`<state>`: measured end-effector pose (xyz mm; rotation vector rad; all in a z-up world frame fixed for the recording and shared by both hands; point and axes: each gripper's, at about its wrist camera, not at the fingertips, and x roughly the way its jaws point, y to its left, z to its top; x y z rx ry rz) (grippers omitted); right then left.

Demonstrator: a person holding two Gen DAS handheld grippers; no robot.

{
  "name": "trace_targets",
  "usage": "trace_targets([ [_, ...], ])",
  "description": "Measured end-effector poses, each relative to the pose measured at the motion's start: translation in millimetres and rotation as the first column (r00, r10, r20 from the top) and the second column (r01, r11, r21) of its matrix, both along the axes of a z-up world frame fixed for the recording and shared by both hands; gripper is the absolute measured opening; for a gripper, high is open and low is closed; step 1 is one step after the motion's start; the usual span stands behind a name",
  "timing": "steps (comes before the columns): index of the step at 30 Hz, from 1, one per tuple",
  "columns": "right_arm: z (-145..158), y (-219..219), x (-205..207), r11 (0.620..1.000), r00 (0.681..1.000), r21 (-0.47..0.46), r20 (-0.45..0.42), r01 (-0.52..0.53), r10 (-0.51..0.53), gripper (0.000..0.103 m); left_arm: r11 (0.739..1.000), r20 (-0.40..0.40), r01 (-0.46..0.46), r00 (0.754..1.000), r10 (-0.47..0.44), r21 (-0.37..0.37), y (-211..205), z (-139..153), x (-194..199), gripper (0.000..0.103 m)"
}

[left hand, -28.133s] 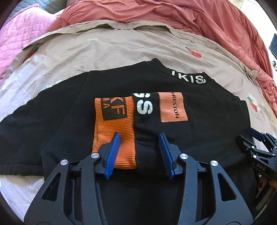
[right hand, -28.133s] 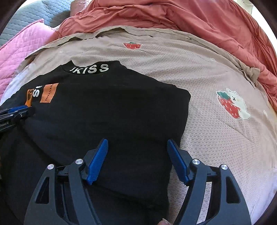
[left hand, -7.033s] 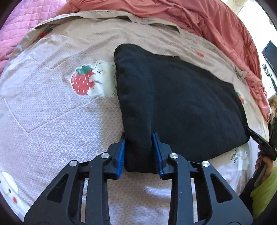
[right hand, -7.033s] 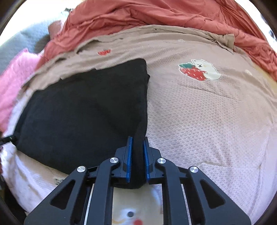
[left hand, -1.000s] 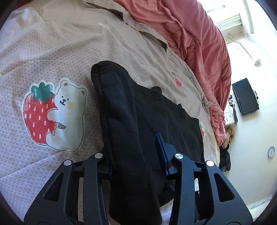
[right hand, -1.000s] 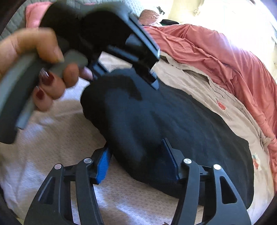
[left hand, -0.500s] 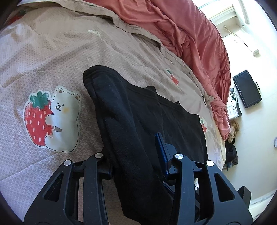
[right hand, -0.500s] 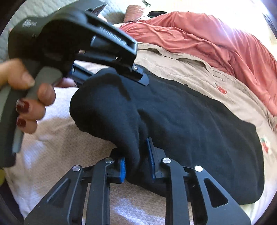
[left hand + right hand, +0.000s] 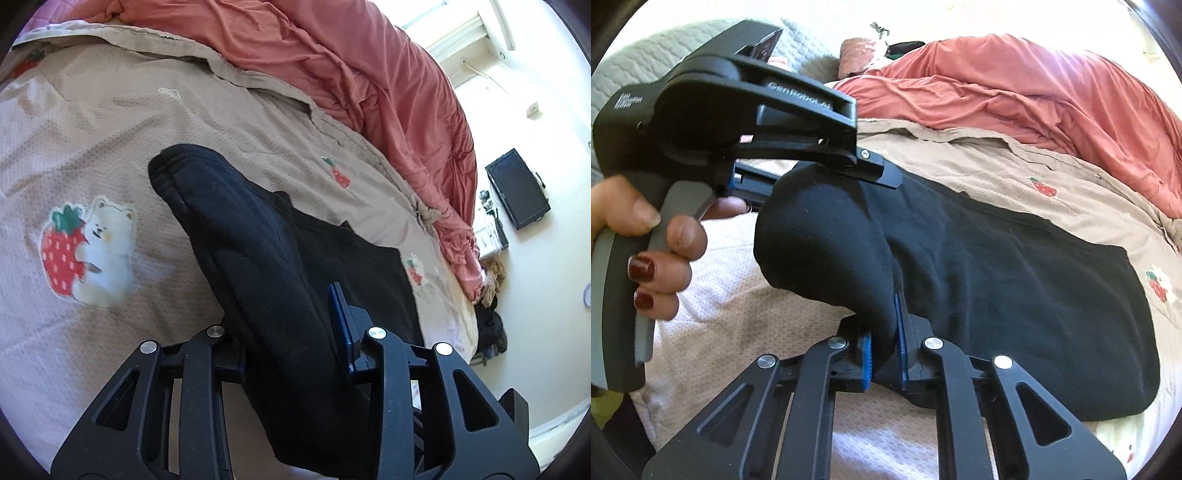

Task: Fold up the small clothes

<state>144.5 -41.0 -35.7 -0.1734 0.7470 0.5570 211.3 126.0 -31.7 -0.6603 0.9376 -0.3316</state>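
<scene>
A folded black garment point(image 9: 266, 258) lies on the beige strawberry-print bedspread point(image 9: 92, 129), with its near end lifted. My left gripper point(image 9: 291, 325) has a thick fold of that end between its blue pads, and its jaws are closing on the cloth. In the right wrist view the same black garment point(image 9: 997, 266) stretches away to the right. My right gripper point(image 9: 884, 343) is shut on its near edge. The left gripper point(image 9: 827, 177), held by a hand point(image 9: 657, 236), grips the raised end just beyond.
A rumpled salmon-red duvet point(image 9: 351, 74) is heaped along the far side of the bed. A grey quilted pillow point(image 9: 646, 62) lies at the far left. A dark screen point(image 9: 517, 188) and clutter stand on the floor past the bed's right edge.
My right gripper went from wide open around the garment's edge to shut on it. Both grippers have risen a little, lifting the near end of the garment off the bedspread.
</scene>
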Motion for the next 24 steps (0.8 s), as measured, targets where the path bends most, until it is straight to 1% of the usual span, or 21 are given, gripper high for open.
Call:
trace_targets([
  [3, 8, -15, 0, 1.0, 1.0, 0.023, 0.01, 0.021, -0.022, 0.009, 1.0, 0.007, -0.007, 1.0, 0.007, -0.014, -13, 6, -3, 0.024],
  [8, 19, -53, 2, 0.994, 0.997, 0.073, 0.008, 0.077, -0.078, 0.009, 1.0, 0.026, 0.014, 1.0, -0.014, 0.003, -49, 23, -1, 0.024],
  [11, 23, -75, 2, 0.99, 0.994, 0.09, 0.008, 0.109, -0.11, 0.009, 0.999, 0.03, 0.026, 0.999, -0.025, -0.029, -78, 31, 4, 0.024],
  [12, 25, -86, 2, 0.988, 0.992, 0.098, 0.008, 0.123, -0.125, 0.008, 0.999, 0.031, 0.032, 0.999, -0.031, -0.027, -85, 33, 6, 0.024],
  [16, 26, -127, 5, 0.972, 0.982, 0.141, -0.015, 0.188, -0.188, 0.008, 0.994, 0.029, 0.106, 0.994, -0.107, 0.031, -138, 47, 21, 0.024],
  [18, 26, -143, 4, 0.962, 0.976, 0.16, -0.029, 0.219, -0.217, 0.008, 0.99, 0.016, 0.135, 0.991, -0.135, 0.047, -162, 49, 30, 0.024],
  [24, 18, -190, 4, 0.929, 0.952, 0.209, -0.086, 0.307, -0.295, 0.008, 0.971, -0.034, 0.215, 0.977, -0.212, 0.109, -226, 41, 51, 0.024],
])
